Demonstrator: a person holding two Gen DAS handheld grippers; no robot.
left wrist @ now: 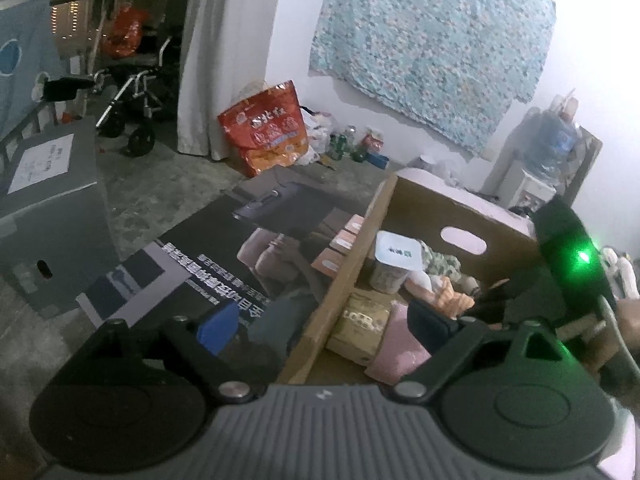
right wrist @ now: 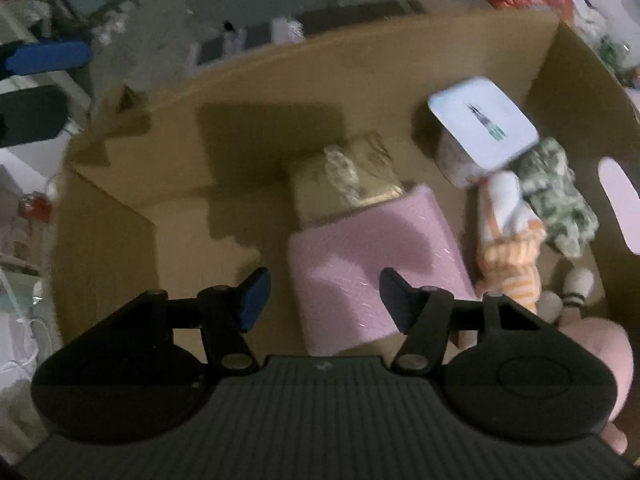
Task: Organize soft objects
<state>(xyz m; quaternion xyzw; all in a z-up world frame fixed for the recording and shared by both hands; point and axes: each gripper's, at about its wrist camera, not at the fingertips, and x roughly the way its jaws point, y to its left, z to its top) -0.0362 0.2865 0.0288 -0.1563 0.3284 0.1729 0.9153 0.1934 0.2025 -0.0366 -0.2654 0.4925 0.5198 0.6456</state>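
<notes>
Both grippers hang over an open cardboard box [right wrist: 120, 168] that already holds the soft things; the right gripper [right wrist: 320, 300] points steeply down with its blue-padded jaws parted and nothing pinched between them, the pink foam-wrapped bundle [right wrist: 360, 248] lying on the box floor below the gap, apparently not touched by either pad; the left gripper [left wrist: 320, 326] has its jaws spread wide and empty, straddling the near wall of the box, one pad outside over the printed poster [left wrist: 208, 256] on the floor and the other inside above the pink bundle [left wrist: 394, 350]; judging from this, the bundle looks freshly set down and the step in hand is to clear out cleanly or tidy its place; behind it sits a tan packet [right wrist: 344, 176], touching it, and to the right a square-lidded tub [right wrist: 480, 128], a green patterned cloth [right wrist: 556, 196] and an orange-striped plush [right wrist: 508, 248] lie close together; to do this well, I would lift straight up with the jaws kept apart so no pad drags the soft wrap, keep the left pad off the cardboard wall, and use the bare floor on the left of the box for whatever comes next; the view is blurred, so finer contact cannot be told
</notes>
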